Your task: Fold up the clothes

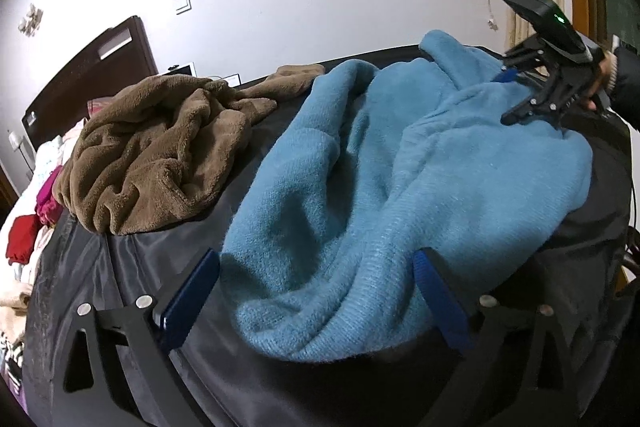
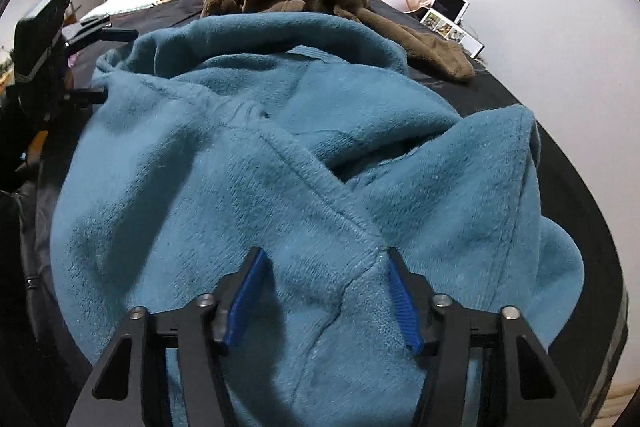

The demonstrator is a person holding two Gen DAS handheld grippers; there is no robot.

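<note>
Blue sweater [image 1: 400,179] is lying near the black sheet's [image 1: 132,267] edge, brown garment [image 1: 160,147] beside. Left gripper [image 1: 316,259] is gaping wide around its hem (not pinching); right gripper [image 2: 324,255] is pointing down, half-open, straddling a seam.

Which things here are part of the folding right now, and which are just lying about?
In the job:
- blue sweater
- left hand-held gripper, open around its hem
- right hand-held gripper, open over the sweater
- brown fleece, probably next to fold

Lying about:
- tablet
- photo frame
- clothes pile beside the black cover
</note>
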